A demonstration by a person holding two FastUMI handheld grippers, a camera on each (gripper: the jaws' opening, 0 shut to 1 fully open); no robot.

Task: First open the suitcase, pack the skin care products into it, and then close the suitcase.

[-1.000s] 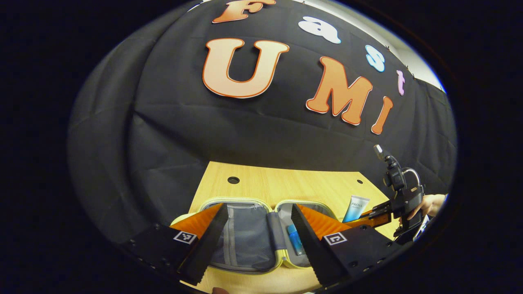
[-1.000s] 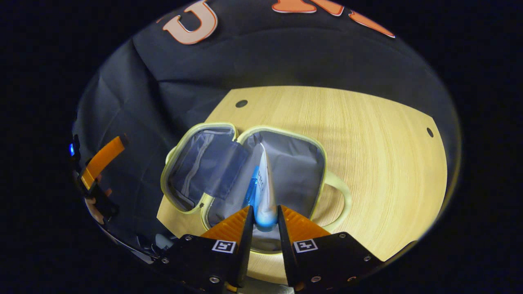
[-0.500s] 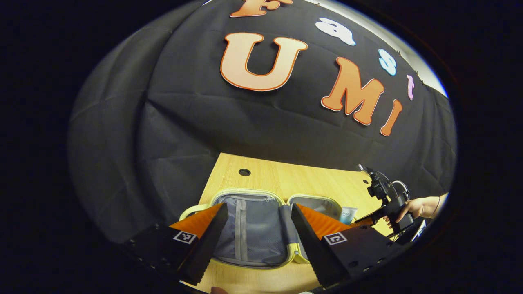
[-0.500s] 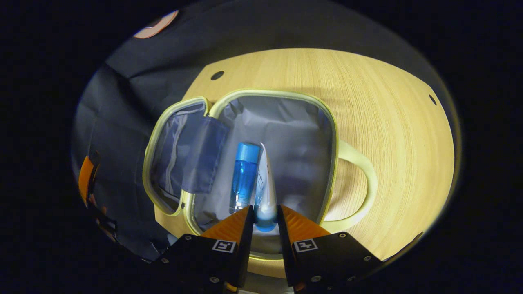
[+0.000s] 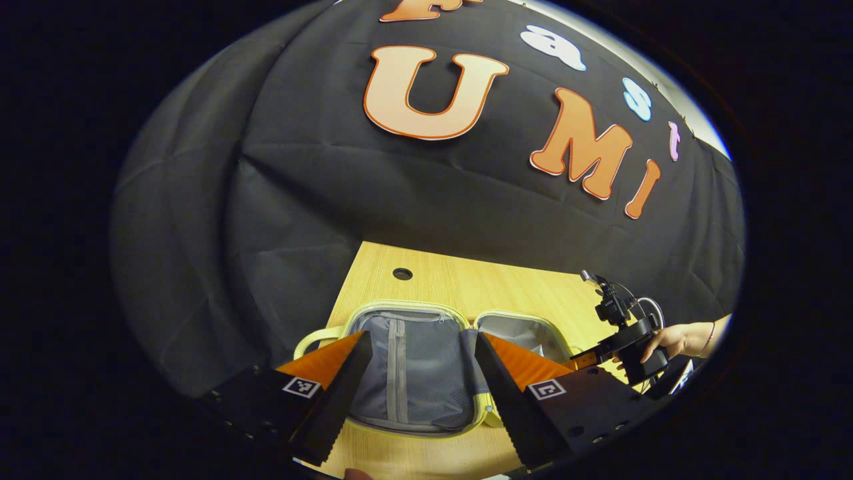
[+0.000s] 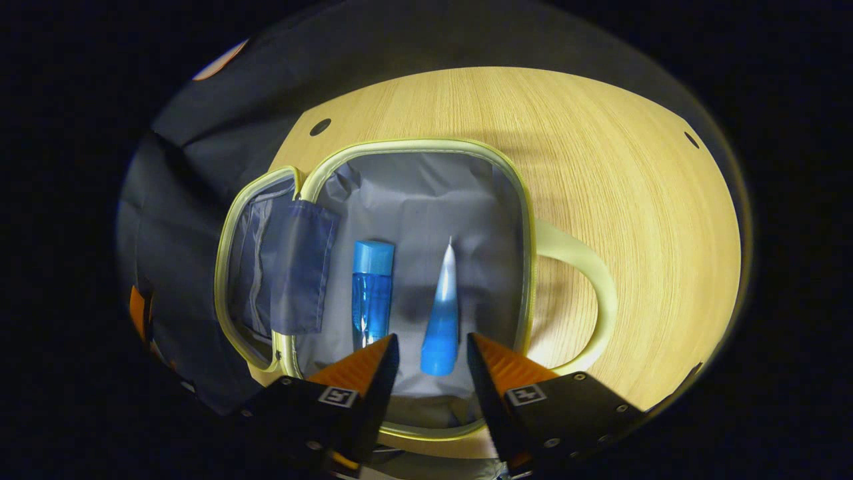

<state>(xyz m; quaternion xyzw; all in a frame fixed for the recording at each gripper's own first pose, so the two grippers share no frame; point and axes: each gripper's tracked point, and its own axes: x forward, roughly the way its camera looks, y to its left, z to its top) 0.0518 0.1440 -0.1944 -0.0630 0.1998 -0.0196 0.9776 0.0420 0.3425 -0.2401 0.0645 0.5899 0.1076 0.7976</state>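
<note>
Tube (image 6: 442,313) (soft, light, best taken at its cap) is seen beside bottle (image 6: 370,293) in suitcase (image 6: 526,220); right gripper (image 6: 432,363) released, left gripper (image 5: 421,363) spread empty

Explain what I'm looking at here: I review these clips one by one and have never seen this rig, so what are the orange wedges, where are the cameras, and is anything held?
No robot: a person carries a hand-held gripper in each hand, each with a fisheye camera looking along its two orange fingers.

In the left gripper view, the left hand-held gripper hangs open above the near edge of the wooden table. Farther right, a hand carries the other tool.

In the right gripper view, the right hand-held gripper looks down into the open suitcase, a yellow-rimmed case with grey lining. Inside lie a blue bottle and a blue-and-white tube, side by side and apart. The tube's cap sits between the fingertips with gaps either side, so nothing is held.
</note>
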